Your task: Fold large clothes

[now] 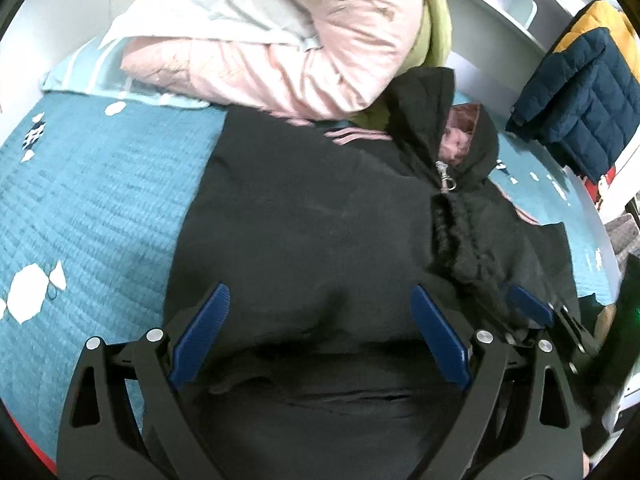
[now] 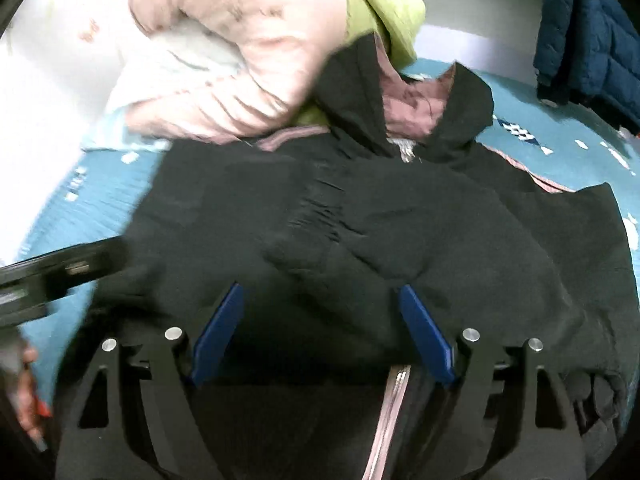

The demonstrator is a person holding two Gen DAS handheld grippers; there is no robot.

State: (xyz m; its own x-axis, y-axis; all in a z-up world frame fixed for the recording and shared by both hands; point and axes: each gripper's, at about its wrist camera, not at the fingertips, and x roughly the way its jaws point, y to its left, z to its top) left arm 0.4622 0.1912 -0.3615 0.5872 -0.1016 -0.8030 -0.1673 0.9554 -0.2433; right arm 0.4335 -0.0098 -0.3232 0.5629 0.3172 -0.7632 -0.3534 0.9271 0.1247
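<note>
The left gripper (image 1: 320,324) is held wide open over the near edge of the black coat (image 1: 304,208), and nothing is pinched between its blue pads (image 1: 200,336). The right gripper (image 2: 322,330) is opened wide too, with coat cloth under it but not squeezed. The black coat is spread on the blue bed cover (image 1: 88,200), with its hood (image 1: 452,120) at the far end. For a good fold, the near edge should probably be pinched at two spots set well apart, so the cloth is lifted flat and not bunched. The lumpy sleeve (image 1: 460,240) lying on the coat's right half should likely be smoothed first. Beyond the hood, a pink quilt (image 1: 280,48) and a green blanket (image 1: 436,20) are piled, touching the coat's far edge, so little room is left there. To the left of the coat, bare bed cover is seen, and more room is given. To its right, the bed's edge is near, and a navy puffy jacket (image 1: 580,92) hangs past it.
</note>
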